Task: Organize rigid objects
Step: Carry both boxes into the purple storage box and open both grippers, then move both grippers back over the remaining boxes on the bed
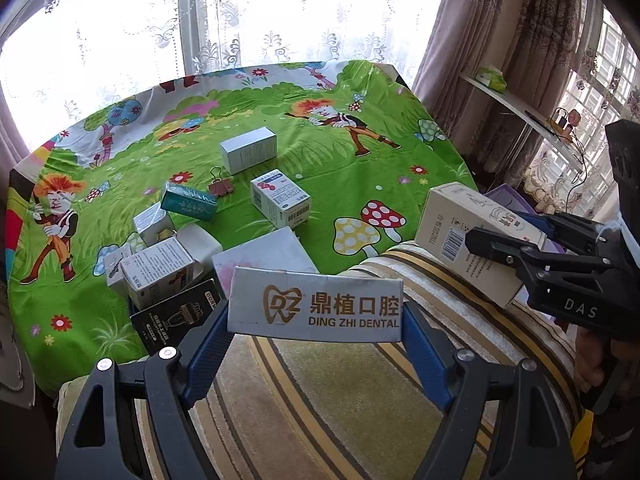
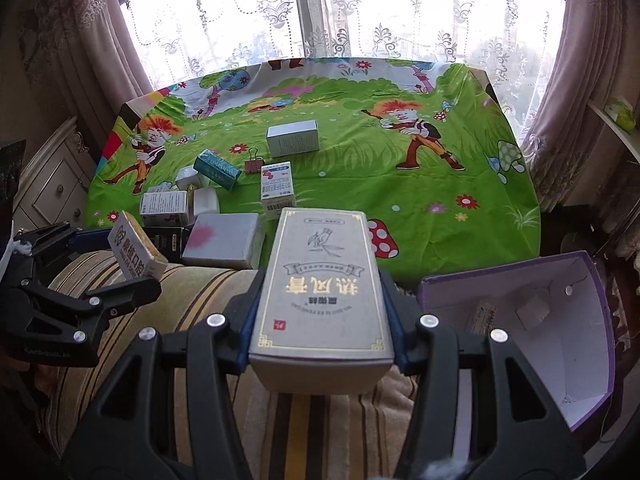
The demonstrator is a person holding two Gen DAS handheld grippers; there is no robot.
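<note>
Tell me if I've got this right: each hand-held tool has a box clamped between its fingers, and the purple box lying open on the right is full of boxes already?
Not quite. The left gripper does clamp the dental box, and the right gripper the grey box. But the purple box is not full: the right wrist view shows mostly bare white interior, with only a couple of small items inside.

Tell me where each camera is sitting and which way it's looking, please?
Left wrist view: sits on the left gripper, looking forward and down over its fingers, which clamp the dental box, toward the green tablecloth and window; the right gripper shows at right.
Right wrist view: sits on the right gripper, looking over the grey box it clamps toward the same tablecloth; the left gripper shows at left, the purple box at right.
Shared: the tablecloth, small boxes, binder clip, striped cushion.
</note>
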